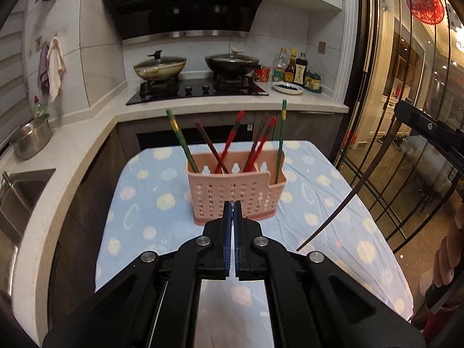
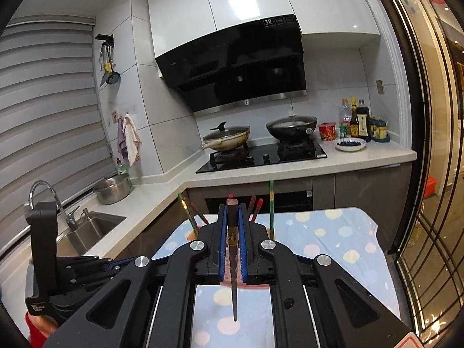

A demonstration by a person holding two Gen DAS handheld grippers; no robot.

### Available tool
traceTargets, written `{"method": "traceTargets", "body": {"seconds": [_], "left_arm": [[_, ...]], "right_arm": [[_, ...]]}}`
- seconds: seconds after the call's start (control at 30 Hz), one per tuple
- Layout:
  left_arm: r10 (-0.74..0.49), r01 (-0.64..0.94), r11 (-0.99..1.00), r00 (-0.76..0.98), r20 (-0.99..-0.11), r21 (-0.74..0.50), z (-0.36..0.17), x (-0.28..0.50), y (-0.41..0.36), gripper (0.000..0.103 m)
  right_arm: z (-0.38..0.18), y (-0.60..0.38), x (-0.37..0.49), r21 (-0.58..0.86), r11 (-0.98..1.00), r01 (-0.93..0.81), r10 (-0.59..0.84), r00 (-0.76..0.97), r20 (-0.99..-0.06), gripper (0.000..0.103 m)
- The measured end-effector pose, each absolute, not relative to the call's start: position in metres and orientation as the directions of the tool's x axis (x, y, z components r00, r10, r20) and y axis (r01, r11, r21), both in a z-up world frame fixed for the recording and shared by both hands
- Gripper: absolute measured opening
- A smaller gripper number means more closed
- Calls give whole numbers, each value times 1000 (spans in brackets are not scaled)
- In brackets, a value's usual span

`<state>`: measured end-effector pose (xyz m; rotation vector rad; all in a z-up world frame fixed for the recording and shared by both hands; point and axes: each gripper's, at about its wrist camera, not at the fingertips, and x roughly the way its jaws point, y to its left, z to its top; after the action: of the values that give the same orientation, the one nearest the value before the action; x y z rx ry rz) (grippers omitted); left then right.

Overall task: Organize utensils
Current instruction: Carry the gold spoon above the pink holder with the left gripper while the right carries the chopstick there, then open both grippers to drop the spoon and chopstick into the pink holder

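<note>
A pink perforated utensil holder (image 1: pixel 236 192) stands on the table with the blue dotted cloth (image 1: pixel 150 200). Several chopsticks, green, red and dark, lean in it. My left gripper (image 1: pixel 233 204) hovers just in front of the holder, shut with nothing between its blue pads. My right gripper (image 2: pixel 232 210) is shut on a dark brown chopstick (image 2: pixel 233 249), which runs back between the pads with its tip pointing toward the camera. In the left wrist view that chopstick (image 1: pixel 348 197) slants down over the table's right side from the right gripper's black body (image 1: pixel 429 130). The holder is mostly hidden in the right wrist view.
A stove (image 1: pixel 200 88) with two pans sits on the counter behind the table, with bottles (image 1: pixel 295 68) and a plate to its right. A sink (image 2: pixel 90 229) and a steel bowl (image 2: pixel 113 190) lie left. Glass doors (image 1: pixel 406 116) stand to the right.
</note>
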<state>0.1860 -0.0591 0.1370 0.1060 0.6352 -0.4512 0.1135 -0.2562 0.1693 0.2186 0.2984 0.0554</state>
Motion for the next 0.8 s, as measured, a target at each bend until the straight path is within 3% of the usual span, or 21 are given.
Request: {"method": "traceTargets", "body": {"seconds": [0.2, 0.4, 0.8], "left_arm": [[-352, 414, 910, 755, -552, -14, 174, 232, -67, 1], [-325, 393, 920, 758, -566, -2, 174, 274, -75, 1], [-303, 386, 922, 704, -642, -12, 131, 313, -80, 1]], "right_arm": [[211, -264, 159, 222, 975, -22, 73, 971, -226, 7], [228, -267, 211, 247, 969, -20, 75, 973, -216, 7], [166, -258, 279, 239, 971, 7, 87, 922, -378, 7]]}}
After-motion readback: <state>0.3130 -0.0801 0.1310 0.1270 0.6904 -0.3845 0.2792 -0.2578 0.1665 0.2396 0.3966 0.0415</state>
